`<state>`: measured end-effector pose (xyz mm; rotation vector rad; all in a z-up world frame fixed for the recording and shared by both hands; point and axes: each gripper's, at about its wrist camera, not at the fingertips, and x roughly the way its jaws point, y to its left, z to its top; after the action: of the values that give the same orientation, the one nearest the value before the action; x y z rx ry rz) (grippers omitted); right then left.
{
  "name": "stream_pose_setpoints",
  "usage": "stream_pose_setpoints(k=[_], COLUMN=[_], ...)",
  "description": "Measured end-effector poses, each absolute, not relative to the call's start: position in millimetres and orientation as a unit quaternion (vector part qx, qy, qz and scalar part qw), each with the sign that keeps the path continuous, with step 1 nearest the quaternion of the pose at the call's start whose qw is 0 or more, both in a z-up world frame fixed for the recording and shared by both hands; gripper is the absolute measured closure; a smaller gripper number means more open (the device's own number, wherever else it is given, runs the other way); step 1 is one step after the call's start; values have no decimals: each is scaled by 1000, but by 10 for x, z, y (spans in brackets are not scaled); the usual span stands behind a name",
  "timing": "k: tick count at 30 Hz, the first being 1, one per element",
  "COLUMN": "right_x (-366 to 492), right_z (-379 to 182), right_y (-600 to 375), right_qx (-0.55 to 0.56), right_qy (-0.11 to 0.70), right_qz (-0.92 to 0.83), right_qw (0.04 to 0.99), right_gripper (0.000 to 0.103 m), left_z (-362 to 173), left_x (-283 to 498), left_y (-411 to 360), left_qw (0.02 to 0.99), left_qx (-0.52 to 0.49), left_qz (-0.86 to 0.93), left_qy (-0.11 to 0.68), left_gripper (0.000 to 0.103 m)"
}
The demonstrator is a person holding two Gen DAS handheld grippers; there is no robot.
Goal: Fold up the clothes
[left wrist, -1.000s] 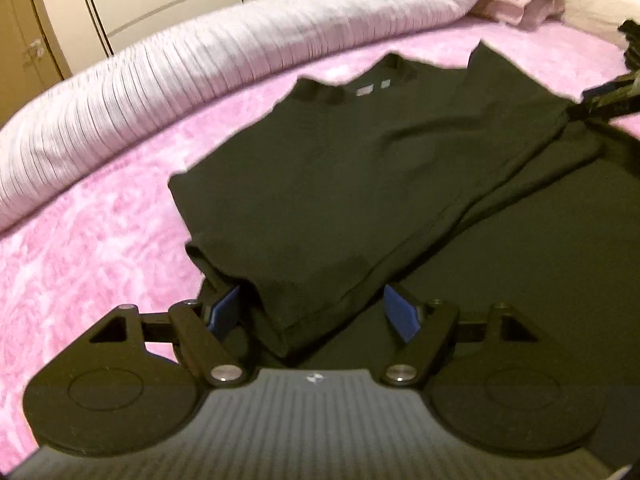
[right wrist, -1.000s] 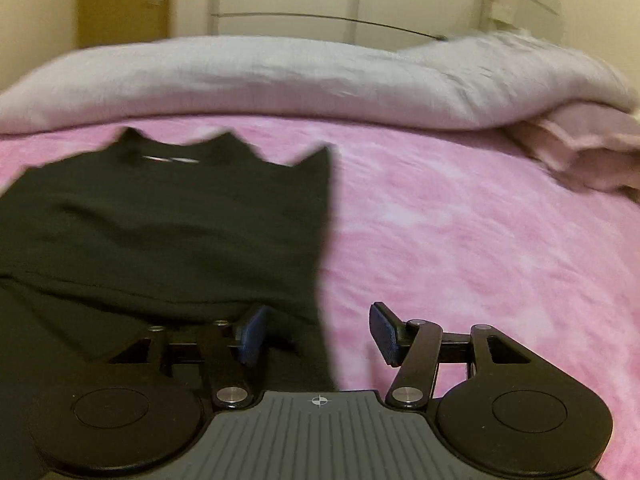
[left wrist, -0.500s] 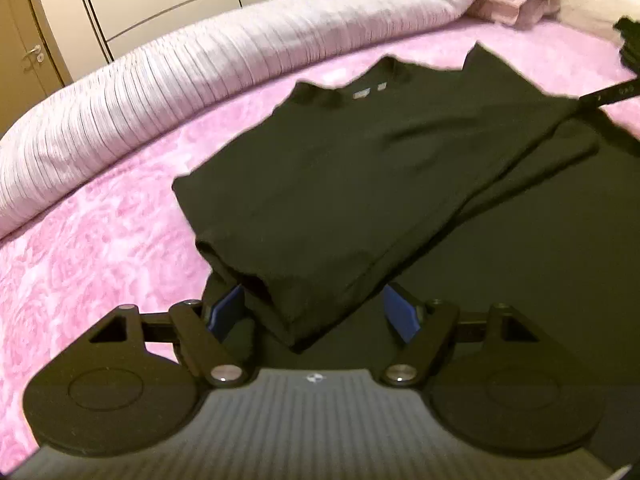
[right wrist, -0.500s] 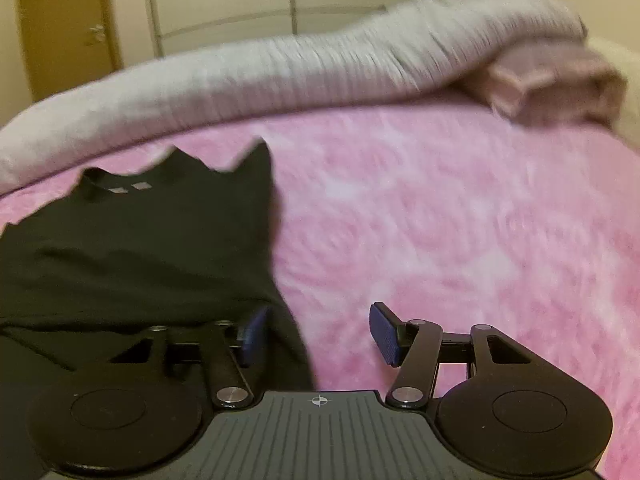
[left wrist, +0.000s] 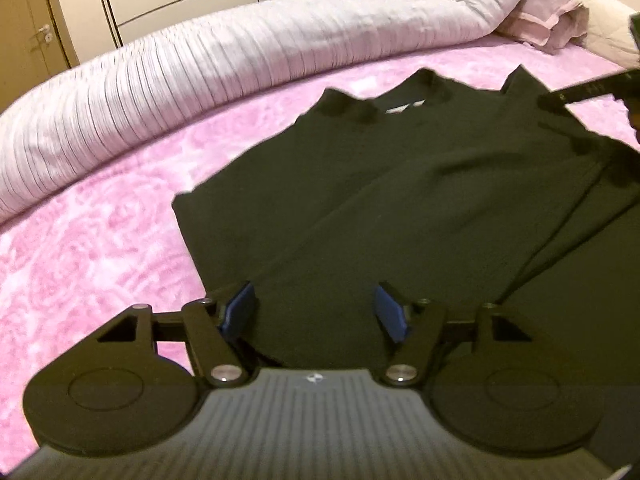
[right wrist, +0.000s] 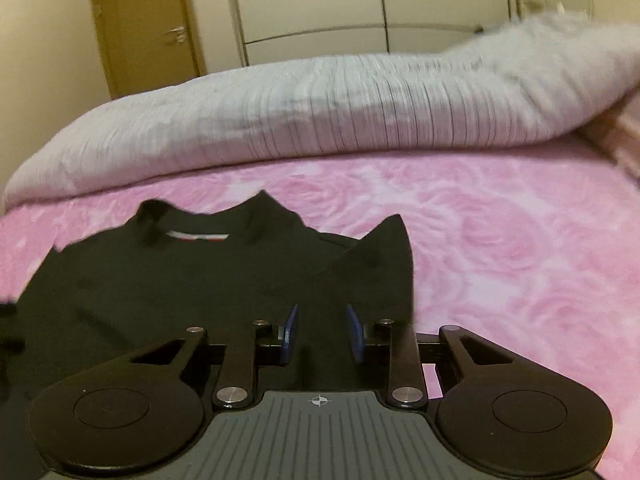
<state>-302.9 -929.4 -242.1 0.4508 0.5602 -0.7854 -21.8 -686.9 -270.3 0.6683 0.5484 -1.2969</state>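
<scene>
L wrist view: your left gripper (left wrist: pixel 316 307) sits low over the near edge of the black shirt (left wrist: pixel 400 200), jaws closing but w/ a wide gap; fabric lies between the blue pads (left wrist: pixel 240 310), which don't press it, so nothing's gripped. The shirt is spread on the pink bedspread (left wrist: pixel 100 240), collar toward the rolled grey duvet (left wrist: pixel 240 60), one side folded over the middle. A folded pink towel (left wrist: pixel 548 20) sits far right by the duvet's end. The right gripper (left wrist: pixel 592 88) pokes in at the right edge, at the shirt's far corner.

R wrist view: your right gripper (right wrist: pixel 322 332) has its jaws closing, approx. half shut, over the shirt's (right wrist: pixel 180 280) right edge near the raised corner. Dark cloth is between the pads (right wrist: pixel 290 334); can't tell if they pinch it yet. Bedspread (right wrist: pixel 520 260) to the right, duvet (right wrist: pixel 360 112) behind, wardrobe doors (right wrist: pixel 320 0) beyond.
</scene>
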Motion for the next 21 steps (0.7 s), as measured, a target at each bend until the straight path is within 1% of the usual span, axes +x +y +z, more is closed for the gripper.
stream_pose_setpoints(k=[3, 6, 9, 10, 13, 15, 18, 21], right_x=[-3073, -3256, -3377, -3420, -3542, -3577, -3598, -3706], right_z=[-2591, -2606, -2461, -2403, -2272, -2326, -2491, -2405], right_y=[-9651, -9797, -9575, -9438, -8969, -8722, -8487, -8247], right_qx=[249, 280, 250, 239, 218, 220, 216, 221], right_qy=[268, 244, 240, 237, 233, 251, 297, 305], right_qz=[-410, -426, -424, -417, -389, -369, -360, -372], right_qw=[836, 825, 837, 844, 864, 868, 857, 848], right_gripper=[75, 75, 75, 75, 75, 75, 75, 75], left_z=[-2757, -2765, -2735, -2704, -2599, -2604, -2702, -2672], left_x=[-150, -157, -181, -204, -291, -368, -502, -579], left_y=[-6884, -6919, -6920, -6881, -6709, -6572, -6424, -6199], left_qw=[716, 719, 722, 725, 735, 734, 731, 731], left_qx=[283, 284, 285, 283, 269, 264, 294, 304], left_qz=[-587, -586, -583, -580, -576, -575, -563, -556], left_qy=[250, 243, 241, 239, 236, 245, 249, 254], left_gripper=[35, 33, 34, 36, 36, 36, 36, 36])
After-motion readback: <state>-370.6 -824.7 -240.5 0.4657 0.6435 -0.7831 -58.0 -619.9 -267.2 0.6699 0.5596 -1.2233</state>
